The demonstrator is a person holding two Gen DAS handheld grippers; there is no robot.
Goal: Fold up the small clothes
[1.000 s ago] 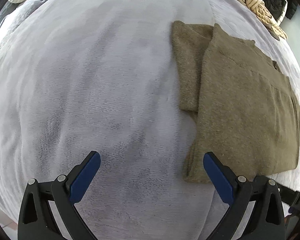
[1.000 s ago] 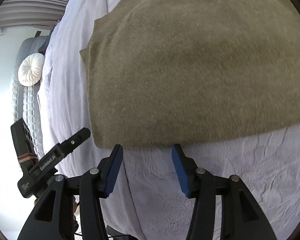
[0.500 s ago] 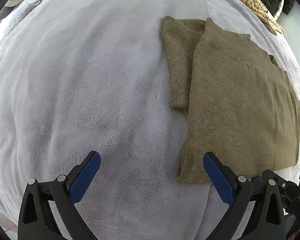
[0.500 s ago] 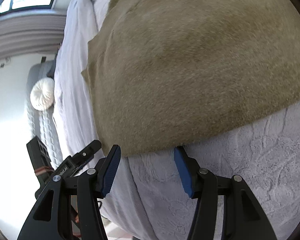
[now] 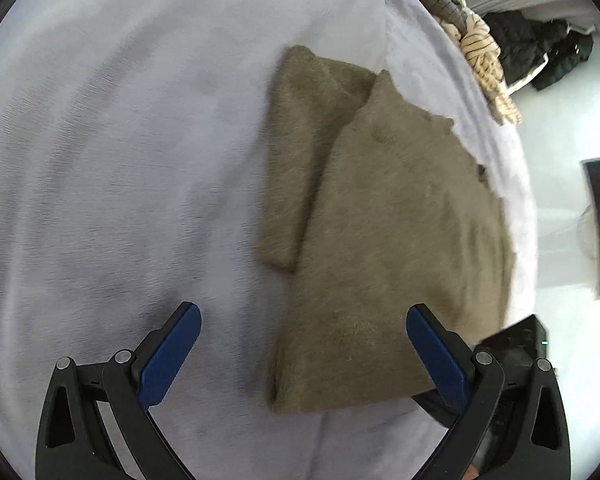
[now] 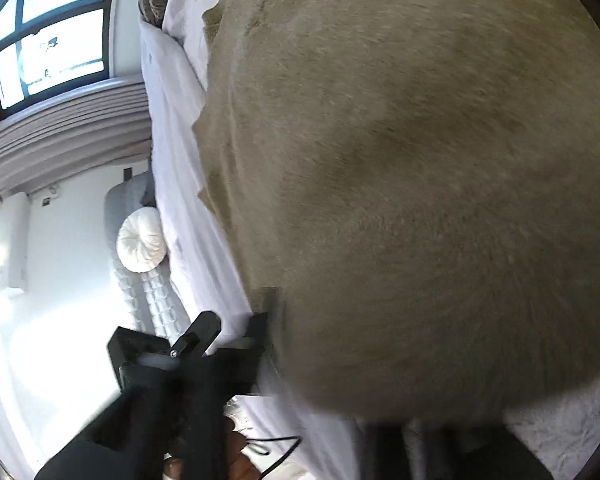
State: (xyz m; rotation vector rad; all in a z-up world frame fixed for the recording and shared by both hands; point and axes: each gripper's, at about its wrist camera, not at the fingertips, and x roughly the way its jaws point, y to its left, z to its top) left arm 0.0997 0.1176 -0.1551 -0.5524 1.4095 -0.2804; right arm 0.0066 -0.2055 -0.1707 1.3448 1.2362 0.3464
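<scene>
**Near hem to be taken at both corners**

The olive sweater (image 5: 388,240) was seen right of centre in the left wrist frame, spread on the pale blanket (image 5: 120,160), one sleeve folded along its left side. Its long axis ran from the hem at the lower centre up to the neckline at the upper right. The left gripper (image 5: 303,354) was held spread wide, with nothing pinched, the hem's lower left corner lying between its fingers. In the right wrist frame the sweater (image 6: 420,180) filled most of the view and hid the right gripper's fingertips, so its state could not be told. The step was judged best done by gripping both hem corners level, so the fold stays square.
</scene>
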